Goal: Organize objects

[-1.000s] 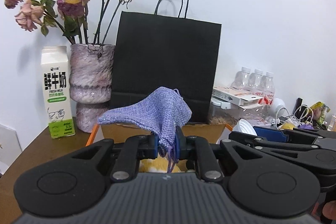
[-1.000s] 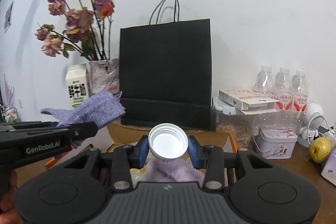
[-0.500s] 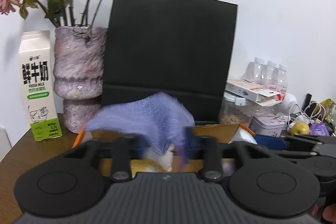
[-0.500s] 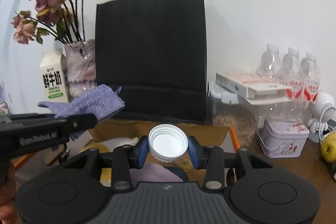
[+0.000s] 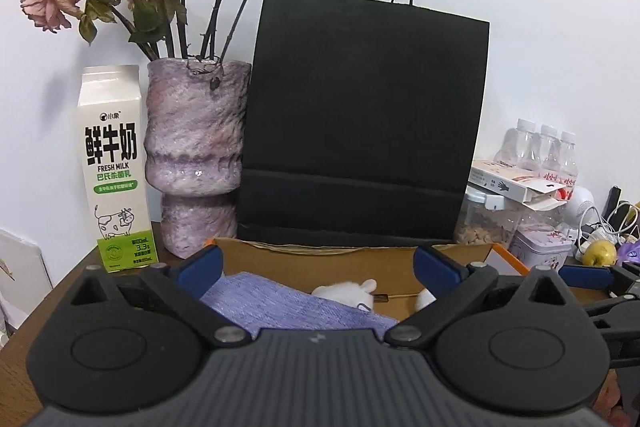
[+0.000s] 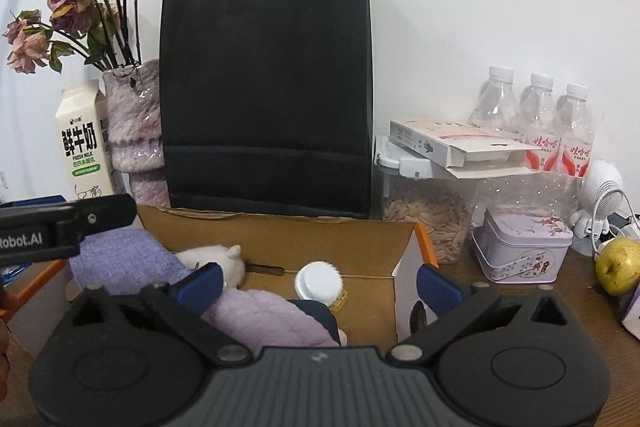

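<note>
An open cardboard box (image 5: 340,267) (image 6: 280,239) stands in front of both grippers. My left gripper (image 5: 318,265) hovers over it with its jaws opening wide and nothing between the pads. A purple woven cloth (image 5: 280,307) (image 6: 116,259) lies loose in the box below it, next to a white plush toy (image 5: 352,293) (image 6: 216,259). My right gripper (image 6: 319,285) is also opening and holds nothing. A white bottle cap (image 6: 316,277) rests on the box floor beyond it, beside a lilac fluffy item (image 6: 264,315).
A black paper bag (image 6: 264,99) stands right behind the box. To the left are a vase of dried roses (image 5: 196,155) and a milk carton (image 5: 114,171). To the right are a seed jar (image 6: 428,223), a tin (image 6: 524,251), water bottles (image 6: 536,123) and a yellow-green fruit (image 6: 618,265).
Both grippers opened. The purple cloth dropped from the left jaws into the box, and the white cap dropped from the right jaws onto the box floor. Both hands moved closer to the box.
</note>
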Motion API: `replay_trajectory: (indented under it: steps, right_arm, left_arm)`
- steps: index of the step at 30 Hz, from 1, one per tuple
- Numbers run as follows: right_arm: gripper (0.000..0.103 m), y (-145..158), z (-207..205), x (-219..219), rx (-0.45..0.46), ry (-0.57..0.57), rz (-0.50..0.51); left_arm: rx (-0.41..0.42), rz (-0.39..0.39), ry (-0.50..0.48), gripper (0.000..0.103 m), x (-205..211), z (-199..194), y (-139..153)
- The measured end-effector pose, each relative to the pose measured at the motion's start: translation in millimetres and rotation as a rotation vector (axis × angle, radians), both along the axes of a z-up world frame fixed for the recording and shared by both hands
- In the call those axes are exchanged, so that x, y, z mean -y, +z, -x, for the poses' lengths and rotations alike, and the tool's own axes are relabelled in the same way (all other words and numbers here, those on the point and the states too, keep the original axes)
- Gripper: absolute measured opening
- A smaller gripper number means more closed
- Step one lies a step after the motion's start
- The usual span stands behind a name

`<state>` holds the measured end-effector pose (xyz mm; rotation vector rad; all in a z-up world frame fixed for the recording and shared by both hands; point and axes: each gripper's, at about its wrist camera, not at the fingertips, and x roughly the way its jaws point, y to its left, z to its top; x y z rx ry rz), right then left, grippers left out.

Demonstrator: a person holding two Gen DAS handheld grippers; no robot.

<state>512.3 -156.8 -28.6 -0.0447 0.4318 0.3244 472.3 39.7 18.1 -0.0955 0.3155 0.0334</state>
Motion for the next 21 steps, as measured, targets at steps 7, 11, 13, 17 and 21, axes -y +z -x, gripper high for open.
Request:
replay_trajectory:
  steps: [7, 11, 13, 17, 21]
  right_arm:
    - [0.103, 9.4, 16.2, 10.1, 0.021, 0.005, -0.005]
    - [0.103, 16.5, 34.2, 15.6, 0.039, 0.014, -0.006]
    - [0.103, 19.5, 45.7, 17.9, 0.053, 0.018, -0.003]
    - [0.103, 22.1, 73.2, 20.3, 0.062, 0.032, 0.004]
    - [0.103, 24.7, 102.9, 22.5, 0.071, 0.042, 0.010]
  left_arm:
    - [0.005, -0.009, -0.008, 0.103, 3.3, 15.9, 6.9]
    - [0.002, -0.021, -0.017, 0.103, 6.4, 34.7, 11.9]
    - [-0.006, -0.022, -0.020, 0.103, 7.3, 46.3, 14.1]
    - [-0.011, -0.021, -0.018, 0.103, 7.7, 73.2, 16.2]
    - [-0.019, -0.040, -0.011, 0.103, 9.6, 103.1, 16.1]
